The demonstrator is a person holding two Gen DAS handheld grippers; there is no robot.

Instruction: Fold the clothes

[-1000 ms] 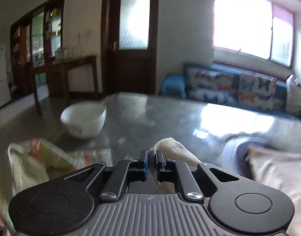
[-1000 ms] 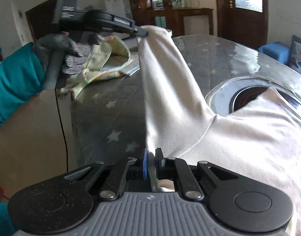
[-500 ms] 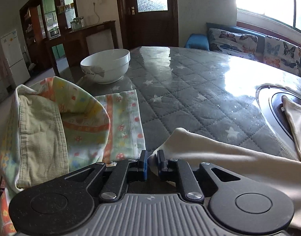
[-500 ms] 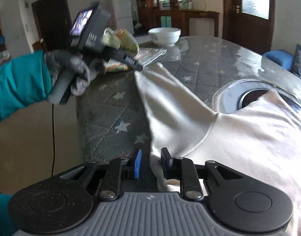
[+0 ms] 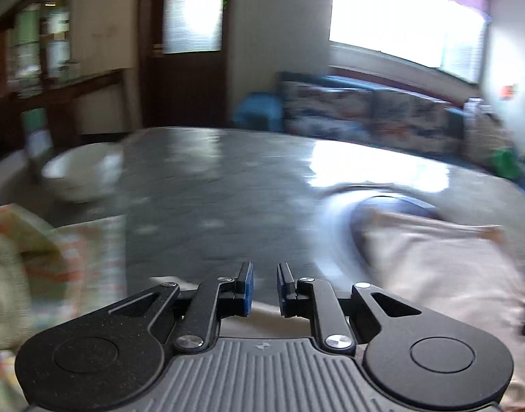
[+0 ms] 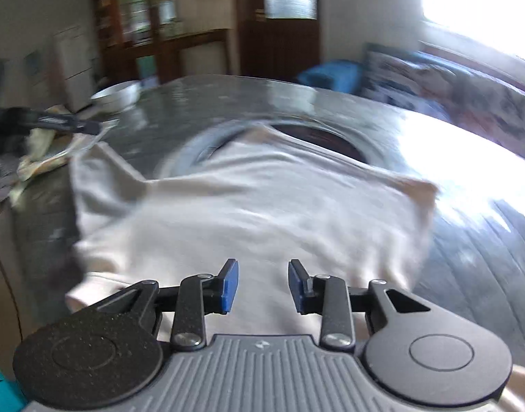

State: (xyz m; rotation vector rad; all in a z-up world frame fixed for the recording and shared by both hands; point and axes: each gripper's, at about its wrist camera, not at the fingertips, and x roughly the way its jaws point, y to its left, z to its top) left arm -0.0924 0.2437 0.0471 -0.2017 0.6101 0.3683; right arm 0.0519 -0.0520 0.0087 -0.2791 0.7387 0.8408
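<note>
A: How many garments are on the tabletop (image 5: 228, 185)?

B: Two that I can count. One cream shirt (image 6: 262, 206) spreads across the middle of the right wrist view, its far edge lying over a round recess (image 6: 324, 137) in the tabletop. One patterned garment (image 5: 39, 257), green and orange, sits bunched at the lower left of the left wrist view.

A: Anything else?

B: One white bowl (image 5: 80, 175), centre left in the left wrist view, beyond the patterned garment. Everything is blurred.

A: And the tongs?

B: Two sets. The left tongs (image 5: 262, 288) are parted by a narrow gap with nothing between the pads; cream cloth shows just below them. The right tongs (image 6: 262, 288) stand wider apart, also gripping nothing, above the near part of the shirt.

A: Can either camera see the other tool?

B: Yes, the left tool's dark fingers show at the centre left edge of the right wrist view.
</note>
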